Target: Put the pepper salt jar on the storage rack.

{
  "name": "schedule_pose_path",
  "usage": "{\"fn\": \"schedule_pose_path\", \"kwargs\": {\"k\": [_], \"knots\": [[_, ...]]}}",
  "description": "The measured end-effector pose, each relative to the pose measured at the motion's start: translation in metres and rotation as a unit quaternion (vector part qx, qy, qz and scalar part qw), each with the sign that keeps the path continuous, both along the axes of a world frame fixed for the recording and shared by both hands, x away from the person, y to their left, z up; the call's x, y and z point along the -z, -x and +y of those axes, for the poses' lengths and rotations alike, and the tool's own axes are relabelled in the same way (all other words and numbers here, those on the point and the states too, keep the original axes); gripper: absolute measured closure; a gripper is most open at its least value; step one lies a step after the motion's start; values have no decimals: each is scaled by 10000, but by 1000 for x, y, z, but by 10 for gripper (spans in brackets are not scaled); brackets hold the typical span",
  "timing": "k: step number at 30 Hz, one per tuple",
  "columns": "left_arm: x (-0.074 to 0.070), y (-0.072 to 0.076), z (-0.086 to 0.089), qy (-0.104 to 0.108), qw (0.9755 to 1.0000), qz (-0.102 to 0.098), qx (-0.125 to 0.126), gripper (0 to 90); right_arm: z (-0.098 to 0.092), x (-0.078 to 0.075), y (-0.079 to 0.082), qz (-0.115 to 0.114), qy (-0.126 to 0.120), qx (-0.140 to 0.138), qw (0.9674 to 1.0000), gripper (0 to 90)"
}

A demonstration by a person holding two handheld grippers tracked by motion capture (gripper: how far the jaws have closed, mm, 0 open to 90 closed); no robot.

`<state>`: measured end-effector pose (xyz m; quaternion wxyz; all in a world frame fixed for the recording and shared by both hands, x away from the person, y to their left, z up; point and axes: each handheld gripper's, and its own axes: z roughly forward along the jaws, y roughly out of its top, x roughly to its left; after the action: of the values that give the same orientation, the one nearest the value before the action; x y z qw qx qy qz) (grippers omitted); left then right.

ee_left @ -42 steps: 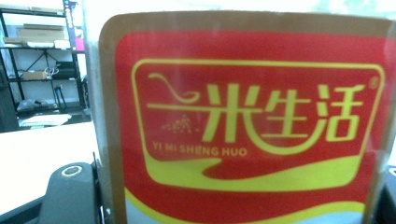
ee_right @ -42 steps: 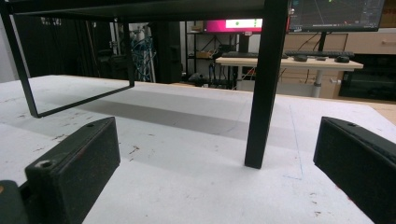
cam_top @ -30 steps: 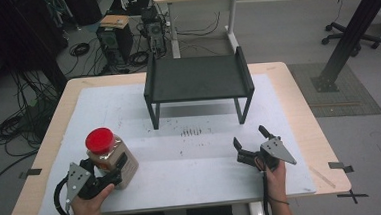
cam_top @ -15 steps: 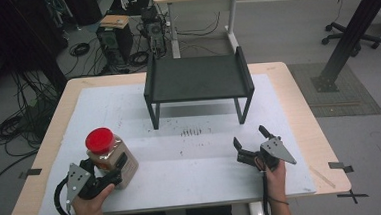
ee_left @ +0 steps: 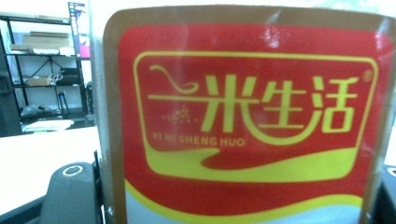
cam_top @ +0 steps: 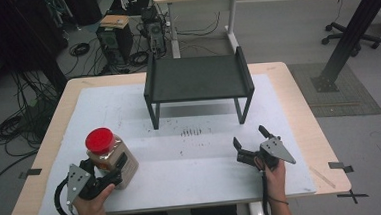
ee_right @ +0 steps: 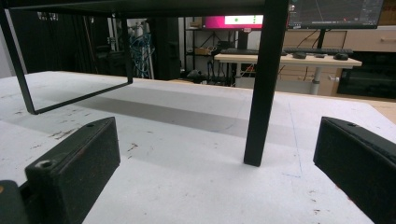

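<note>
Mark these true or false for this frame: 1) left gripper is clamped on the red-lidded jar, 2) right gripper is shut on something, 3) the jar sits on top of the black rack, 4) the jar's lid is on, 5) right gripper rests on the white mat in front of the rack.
1) True. The left gripper is shut on the jar; the jar's red label sits right up against its camera.
2) False. The right gripper is open, with nothing between its jaws.
3) False. The jar stands on the white mat, near the table's front left; the rack carries nothing.
4) True. The red lid is on the jar.
5) True. It lies low on the mat, facing a rack leg.
</note>
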<state>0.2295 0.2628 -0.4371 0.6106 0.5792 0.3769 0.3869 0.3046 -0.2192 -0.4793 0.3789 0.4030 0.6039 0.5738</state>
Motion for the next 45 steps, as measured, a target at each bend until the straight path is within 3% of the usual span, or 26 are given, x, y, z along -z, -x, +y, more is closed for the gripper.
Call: {"fn": "schedule_pose_path", "kwargs": {"k": [15,30,45], "knots": [[-4,0,-2,-95,9998,125,-81,249,0,0,0,23,-9,4,10000,4],[-11,0,-6,-90,9995,289,78,249,0,0,0,19,-16,-13,10000,4],[-38,-6,-19,-136,9991,256,311,249,-1,0,0,-4,-17,-7,10000,5]]}}
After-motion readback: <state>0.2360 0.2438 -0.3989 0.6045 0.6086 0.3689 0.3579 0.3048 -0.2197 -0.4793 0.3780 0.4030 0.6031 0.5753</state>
